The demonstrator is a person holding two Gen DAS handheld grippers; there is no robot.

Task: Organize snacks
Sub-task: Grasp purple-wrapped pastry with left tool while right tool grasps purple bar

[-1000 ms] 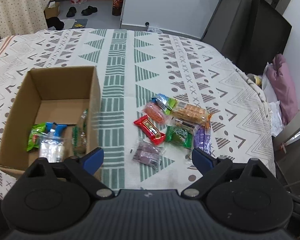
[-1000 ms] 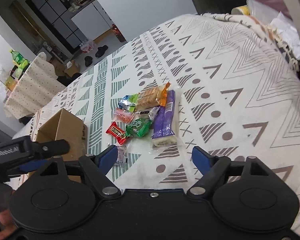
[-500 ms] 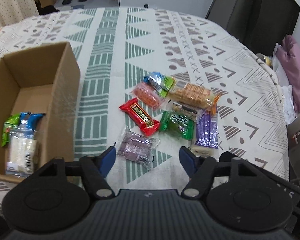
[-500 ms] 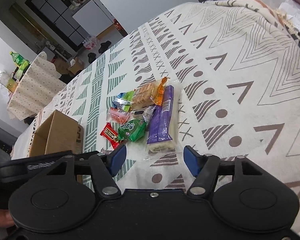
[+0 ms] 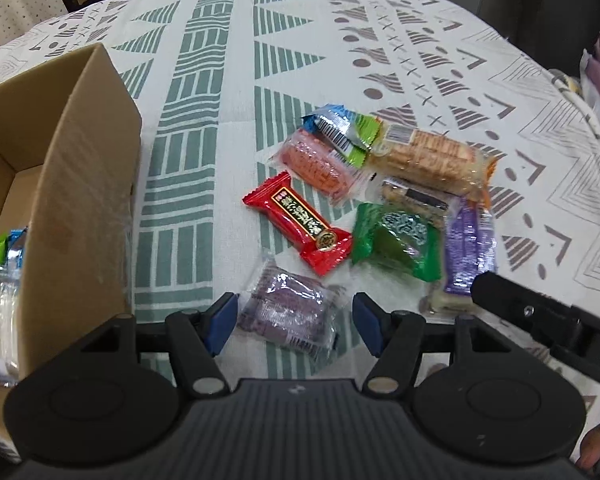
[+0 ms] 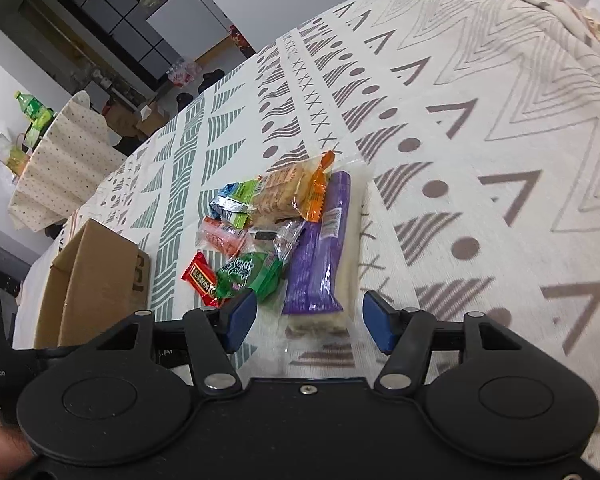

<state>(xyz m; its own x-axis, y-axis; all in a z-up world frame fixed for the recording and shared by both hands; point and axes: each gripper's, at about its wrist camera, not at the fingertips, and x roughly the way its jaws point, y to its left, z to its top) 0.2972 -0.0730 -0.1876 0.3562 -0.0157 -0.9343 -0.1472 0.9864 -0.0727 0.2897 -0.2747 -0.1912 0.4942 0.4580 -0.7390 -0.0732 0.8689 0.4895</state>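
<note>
Left wrist view: my left claw (image 5: 294, 322) hangs low over the patterned cloth (image 5: 228, 60), fingers spread and released, nothing gripped.
Cardboard box (image 5: 76, 184): off to the left of this claw, open at the top; a few wrapped snacks already lie inside at its near end, so part of the sorting looks done.
Loose pile: ahead and to the right of the claw, about eight packets not yet boxed, so I judge most of the job is left.
Cracker pack (image 5: 428, 158): farthest ahead, right of centre, orange-ended.
Long purple bar (image 5: 466, 248): right of the claw, its near end beside my other tool.
Red bar (image 5: 300, 222): straight ahead, just beyond the nearest packet.
Green packet (image 5: 398, 242): ahead right, between the red bar and the long purple bar.
Small purple packet (image 5: 286, 310): between my left fingers, untouched as far as I can tell; likely my next pick.
Right wrist view: my right claw (image 6: 310, 322) is also spread and released, the long purple bar's (image 6: 320, 256) near end lying between its fingers, ungrasped.
</note>
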